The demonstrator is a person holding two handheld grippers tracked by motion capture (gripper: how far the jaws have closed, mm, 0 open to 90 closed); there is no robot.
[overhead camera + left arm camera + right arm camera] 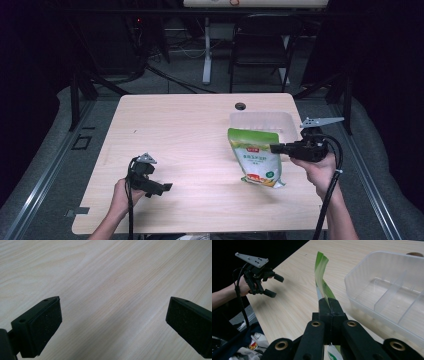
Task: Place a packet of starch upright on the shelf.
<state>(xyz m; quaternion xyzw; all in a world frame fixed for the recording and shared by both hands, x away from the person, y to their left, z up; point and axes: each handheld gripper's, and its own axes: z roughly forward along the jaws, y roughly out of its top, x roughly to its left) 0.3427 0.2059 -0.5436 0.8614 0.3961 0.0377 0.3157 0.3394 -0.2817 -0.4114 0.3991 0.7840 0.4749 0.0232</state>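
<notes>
Right gripper (329, 305) first: its jaws are clamped tight on the edge of a green pouch (322, 277), and in the right gripper view the pouch runs edge-on away from the pinch, its top curling slightly. From the high view the right gripper (278, 148) comes in from the right edge of the table (175, 135) and nips the pouch (257, 159) at its right side, upper half; the pouch faces the camera, green at the top, white label in the middle, bottom corner down near the table's front right area. Whether that bottom touches the wood, I cannot tell. Just behind the pouch sits a clear plastic bin (262, 121), near the table's far right corner; the right gripper view shows the bin (362, 275) split by thin dividers into compartments. A dark round hole (240, 106) sits by the far edge, just beyond the bin. Over to the left gripper (164, 188): jaws spread wide, nothing between them, and the left gripper view shows both pads (46, 326) apart over bare pale wood. It hangs near the table's front left, held by the left hand (121, 192), cable trailing off the front edge. In the right gripper view the left gripper (273, 285) shows farther off, jaws apart, grey plate on top.
</notes>
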